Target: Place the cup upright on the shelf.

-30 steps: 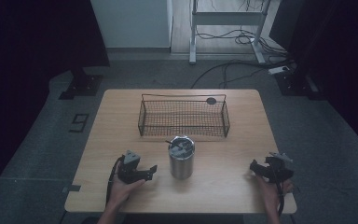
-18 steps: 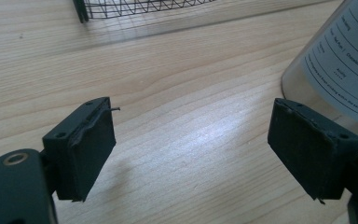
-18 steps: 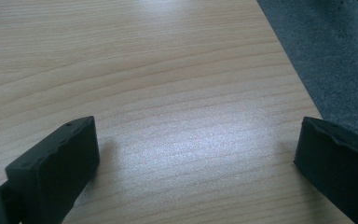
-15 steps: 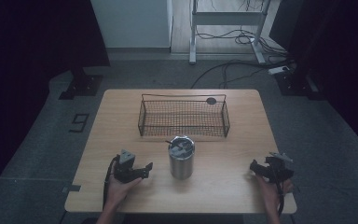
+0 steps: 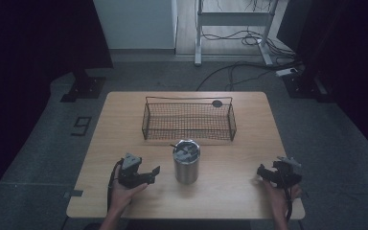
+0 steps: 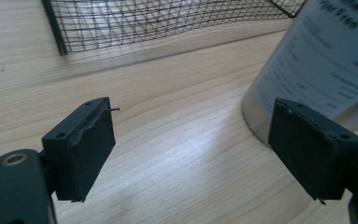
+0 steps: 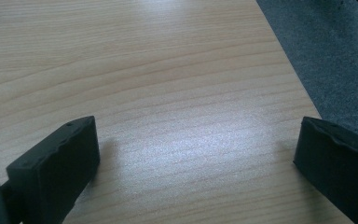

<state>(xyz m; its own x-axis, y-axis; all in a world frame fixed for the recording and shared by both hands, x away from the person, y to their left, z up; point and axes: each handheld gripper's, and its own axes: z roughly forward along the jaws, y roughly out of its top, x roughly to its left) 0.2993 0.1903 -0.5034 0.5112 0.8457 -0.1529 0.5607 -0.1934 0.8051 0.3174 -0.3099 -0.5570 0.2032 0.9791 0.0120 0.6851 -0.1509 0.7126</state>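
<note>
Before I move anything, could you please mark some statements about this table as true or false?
1. The black wire mesh basket stands behind the cylindrical steel tumbler, farther from the person. True.
2. The tumbler lies on its side. False: it stands upright.
3. The left tongs clamp the tumbler. False: they are open, with the tumbler beside them, untouched.
4. The right tongs are open over bare wood near the right edge of the light wooden table. True.
</note>
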